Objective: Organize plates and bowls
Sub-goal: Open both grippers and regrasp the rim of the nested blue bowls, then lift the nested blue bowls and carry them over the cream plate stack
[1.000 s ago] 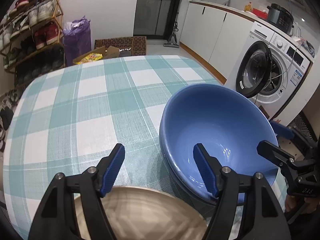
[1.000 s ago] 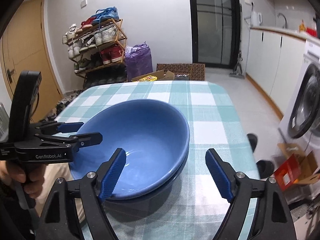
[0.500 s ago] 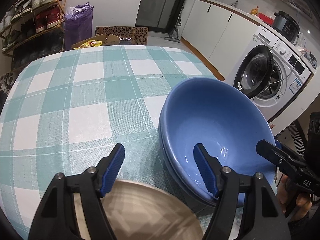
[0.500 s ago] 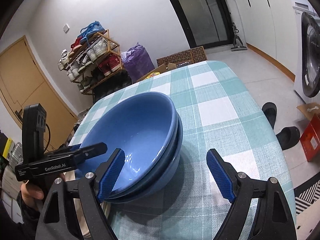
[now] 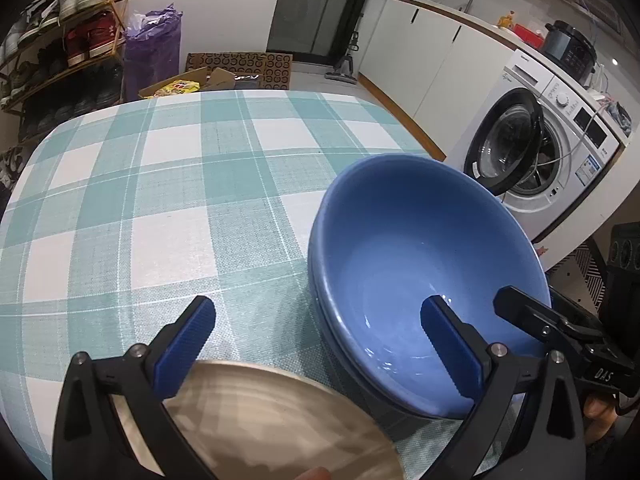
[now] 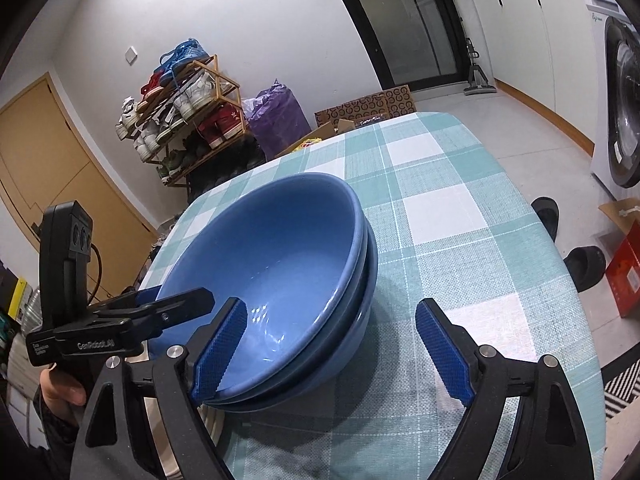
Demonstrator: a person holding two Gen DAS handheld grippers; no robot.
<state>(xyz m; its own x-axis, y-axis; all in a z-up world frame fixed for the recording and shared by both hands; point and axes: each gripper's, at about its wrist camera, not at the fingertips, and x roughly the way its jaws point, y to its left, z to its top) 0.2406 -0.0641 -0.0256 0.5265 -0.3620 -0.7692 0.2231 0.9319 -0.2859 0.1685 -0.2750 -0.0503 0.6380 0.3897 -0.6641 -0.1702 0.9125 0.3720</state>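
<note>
Where bowls (image 5: 420,264) sit, checked teal tablecloth (image 5: 160,184), washer (image 5: 552,148) nearby.

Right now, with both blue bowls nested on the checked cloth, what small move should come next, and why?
Probably bring the left gripper, its jaws opening with nothing pressed between them, down around the rim of the beige plate under it. The two nested blue bowls already sit stacked on the green checked tablecloth, and the right gripper is opening too, gripping nothing.

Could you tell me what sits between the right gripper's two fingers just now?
The near rim of the stacked blue bowls, seen in the right wrist view; the opening right gripper straddles it, pads not touching.
</note>
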